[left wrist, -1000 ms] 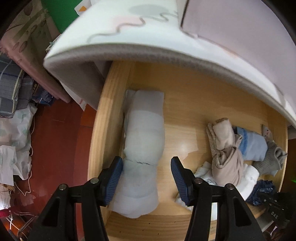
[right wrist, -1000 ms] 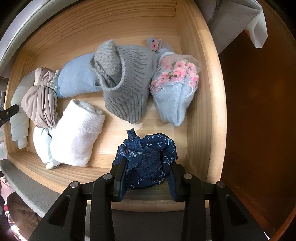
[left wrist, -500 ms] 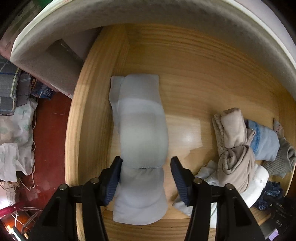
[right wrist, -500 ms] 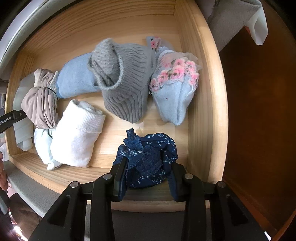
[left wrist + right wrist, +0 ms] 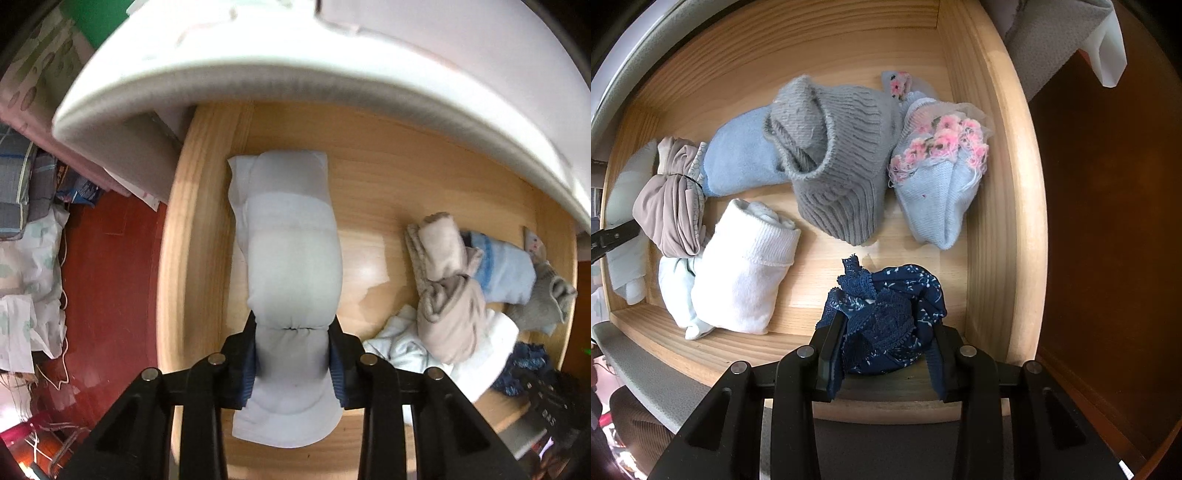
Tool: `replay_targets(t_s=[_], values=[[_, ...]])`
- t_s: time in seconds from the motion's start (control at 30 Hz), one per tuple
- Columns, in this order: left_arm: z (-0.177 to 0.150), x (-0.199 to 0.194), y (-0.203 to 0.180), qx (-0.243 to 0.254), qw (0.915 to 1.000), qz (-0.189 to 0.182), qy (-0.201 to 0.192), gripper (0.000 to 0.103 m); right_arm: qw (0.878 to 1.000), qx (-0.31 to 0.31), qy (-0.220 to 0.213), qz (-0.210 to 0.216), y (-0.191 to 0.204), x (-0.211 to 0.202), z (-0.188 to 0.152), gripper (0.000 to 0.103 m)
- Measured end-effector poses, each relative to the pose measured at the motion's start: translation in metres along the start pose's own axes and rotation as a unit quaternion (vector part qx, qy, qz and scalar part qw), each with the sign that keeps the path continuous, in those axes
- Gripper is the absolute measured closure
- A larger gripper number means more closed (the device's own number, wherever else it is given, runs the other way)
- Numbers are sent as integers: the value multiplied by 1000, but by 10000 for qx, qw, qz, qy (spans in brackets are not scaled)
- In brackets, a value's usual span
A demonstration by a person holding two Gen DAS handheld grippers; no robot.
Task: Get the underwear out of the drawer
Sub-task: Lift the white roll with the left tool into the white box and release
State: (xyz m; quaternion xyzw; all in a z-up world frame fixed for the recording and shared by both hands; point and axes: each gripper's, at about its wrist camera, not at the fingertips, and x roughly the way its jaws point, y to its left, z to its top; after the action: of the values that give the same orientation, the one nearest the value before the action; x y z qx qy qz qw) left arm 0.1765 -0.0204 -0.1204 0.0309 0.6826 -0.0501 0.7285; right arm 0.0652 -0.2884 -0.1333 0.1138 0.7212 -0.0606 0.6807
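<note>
Left wrist view: left gripper points down into the open wooden drawer, its jaws having just closed in, and the blue pads now pinch the near end of a pale grey rolled underwear bundle. The cloth is visibly necked in between the pads, so contact is firm. The bundle lies lengthwise along the drawer's left wall, apart from the sock pile at right; a grip near one end probably lets the rest hang free when raised. A white padded edge overhangs the far side of the drawer. Right wrist view: right gripper is clamped on a crumpled navy lace underwear at the near right corner, beside the right wall. The far items, a grey knitted sock, a light blue floral sock and a white rolled sock, lie untouched and clear of the pads. Judgement: both garments are gripped but not yet out of the drawer; lifting comes next.
</note>
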Motion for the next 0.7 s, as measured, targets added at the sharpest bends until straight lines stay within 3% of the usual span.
replay_targets(t_s=[0.3,0.7], values=[[-5,-41,0,264,9993,-143,200,70,10000,3,3,1,0,0,0,69],[-38,-101,-3,869,9949,48,502,70,10000,10,7,11,-1,0,1,69]])
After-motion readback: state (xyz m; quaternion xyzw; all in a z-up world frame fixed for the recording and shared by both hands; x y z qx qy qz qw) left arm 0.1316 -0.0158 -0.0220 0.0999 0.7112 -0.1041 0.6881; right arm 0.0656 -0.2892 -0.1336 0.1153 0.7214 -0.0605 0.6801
